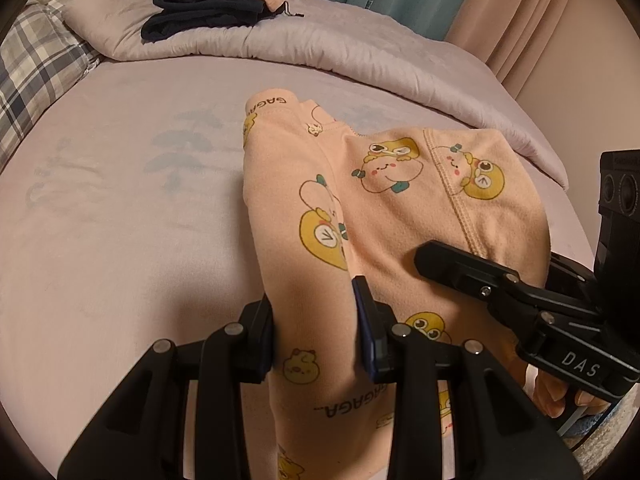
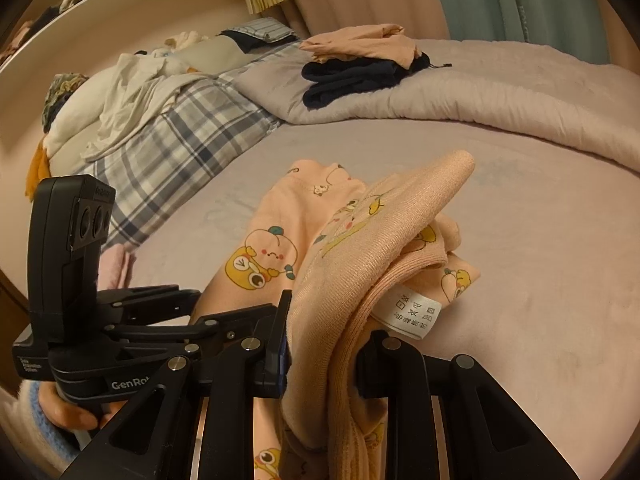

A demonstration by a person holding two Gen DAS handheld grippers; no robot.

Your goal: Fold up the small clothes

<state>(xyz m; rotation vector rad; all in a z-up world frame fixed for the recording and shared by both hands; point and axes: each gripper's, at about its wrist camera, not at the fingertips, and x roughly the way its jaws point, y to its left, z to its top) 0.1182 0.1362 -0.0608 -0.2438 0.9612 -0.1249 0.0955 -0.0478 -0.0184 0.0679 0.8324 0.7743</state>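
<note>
Left wrist: garment (image 1: pixel 316 280) between claw (image 1: pixel 316 336) fingers

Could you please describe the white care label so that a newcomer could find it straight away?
Start at the bed's pink sheet, then the peach cartoon-print garment held in the right gripper. The care label hangs from its ribbed band beside the jaws: the only white tag, printed with black characters.

Both wrist views look down, close, sharing perhaps the bed (image 1: pixel 120 220).
</note>
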